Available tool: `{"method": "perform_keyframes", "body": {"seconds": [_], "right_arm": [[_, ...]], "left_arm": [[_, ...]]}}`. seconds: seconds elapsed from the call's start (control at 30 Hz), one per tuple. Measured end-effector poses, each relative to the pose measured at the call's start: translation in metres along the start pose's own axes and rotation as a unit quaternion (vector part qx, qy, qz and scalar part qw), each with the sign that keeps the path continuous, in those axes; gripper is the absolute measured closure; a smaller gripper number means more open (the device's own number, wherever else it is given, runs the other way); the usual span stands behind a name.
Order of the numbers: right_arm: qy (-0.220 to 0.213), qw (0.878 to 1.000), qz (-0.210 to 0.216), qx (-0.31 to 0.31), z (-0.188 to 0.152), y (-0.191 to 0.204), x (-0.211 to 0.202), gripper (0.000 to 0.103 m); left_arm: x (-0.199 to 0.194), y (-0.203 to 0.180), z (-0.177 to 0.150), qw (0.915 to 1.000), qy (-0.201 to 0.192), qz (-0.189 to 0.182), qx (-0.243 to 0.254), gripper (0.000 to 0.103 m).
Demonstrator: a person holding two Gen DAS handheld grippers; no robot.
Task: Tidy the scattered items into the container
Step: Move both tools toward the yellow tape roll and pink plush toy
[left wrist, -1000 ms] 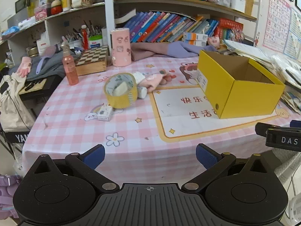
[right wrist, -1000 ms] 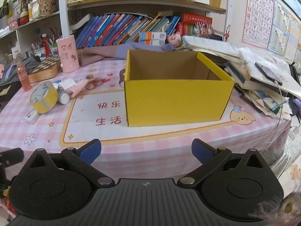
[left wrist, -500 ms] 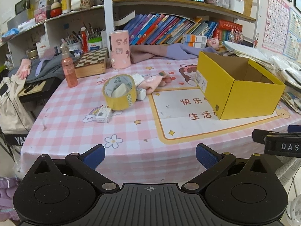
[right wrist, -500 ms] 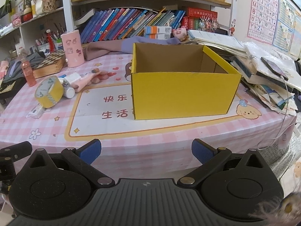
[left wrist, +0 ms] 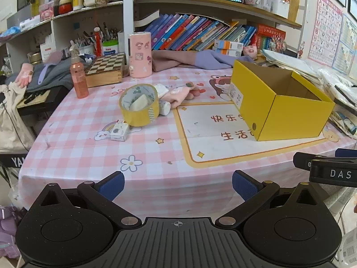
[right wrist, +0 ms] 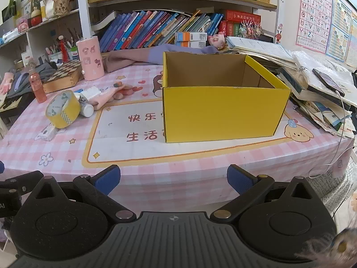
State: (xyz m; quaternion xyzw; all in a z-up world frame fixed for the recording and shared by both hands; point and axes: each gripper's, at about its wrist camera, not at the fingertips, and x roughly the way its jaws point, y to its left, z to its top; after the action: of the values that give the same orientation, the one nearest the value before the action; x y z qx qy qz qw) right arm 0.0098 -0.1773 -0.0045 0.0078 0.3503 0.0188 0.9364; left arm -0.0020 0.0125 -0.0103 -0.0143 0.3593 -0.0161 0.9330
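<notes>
An open yellow cardboard box (left wrist: 279, 105) (right wrist: 223, 111) stands on the pink checked tablecloth, and what shows of its inside is bare. Left of it lie a yellow tape roll (left wrist: 139, 105) (right wrist: 63, 109), a small white carton (left wrist: 119, 130) (right wrist: 48, 132), a white bottle (left wrist: 164, 107) (right wrist: 86, 109) and a pink plush toy (left wrist: 180, 95) (right wrist: 109, 95). My left gripper (left wrist: 177, 182) is open and empty before the table's front edge. My right gripper (right wrist: 173, 176) is open and empty, facing the box.
A pink canister (left wrist: 140, 54), a chessboard box (left wrist: 106, 69) and an orange spray bottle (left wrist: 78, 78) stand at the back left. Bookshelves run behind. Stacked books and papers (right wrist: 312, 82) and a phone with a cable crowd the right edge.
Both grippers have drawn back and risen slightly, so the table looks a bit farther away. Nothing on the table has moved.
</notes>
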Motion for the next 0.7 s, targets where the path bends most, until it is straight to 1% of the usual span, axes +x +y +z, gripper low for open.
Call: {"method": "perform_keyframes", "body": {"seconds": [0.1, 0.2, 0.27, 0.33, 0.47, 0.63, 0.7], "right_arm": [[0.002, 1.000, -0.001, -0.003, -0.001, 0.002, 0.000, 0.000], [0.000, 1.000, -0.002, -0.010, -0.001, 0.005, -0.001, 0.000], [-0.003, 1.000, -0.002, -0.016, -0.001, 0.007, -0.002, 0.000], [-0.006, 1.000, -0.002, -0.020, -0.001, 0.009, -0.003, 0.000], [-0.005, 1.000, -0.004, -0.019, -0.001, 0.010, -0.003, 0.000], [0.001, 1.000, -0.004, -0.020, -0.002, 0.011, -0.002, 0.000], [0.004, 1.000, -0.004, -0.021, -0.003, 0.011, -0.002, 0.000]], "left_arm": [[-0.001, -0.001, 0.000, 1.0000, 0.000, -0.001, 0.008, 0.000], [-0.004, -0.004, 0.000, 0.9997, 0.003, -0.013, 0.021, 0.000], [-0.008, -0.007, 0.000, 0.9994, -0.006, -0.017, 0.030, 0.000], [-0.011, -0.007, 0.001, 0.9992, -0.013, -0.012, 0.034, 0.000], [-0.009, -0.001, 0.001, 0.9997, -0.007, -0.010, 0.020, 0.000], [-0.003, 0.006, -0.001, 0.9994, 0.019, -0.029, -0.003, 0.000], [-0.003, 0.008, -0.002, 0.9992, 0.024, -0.030, -0.008, 0.000]]}}
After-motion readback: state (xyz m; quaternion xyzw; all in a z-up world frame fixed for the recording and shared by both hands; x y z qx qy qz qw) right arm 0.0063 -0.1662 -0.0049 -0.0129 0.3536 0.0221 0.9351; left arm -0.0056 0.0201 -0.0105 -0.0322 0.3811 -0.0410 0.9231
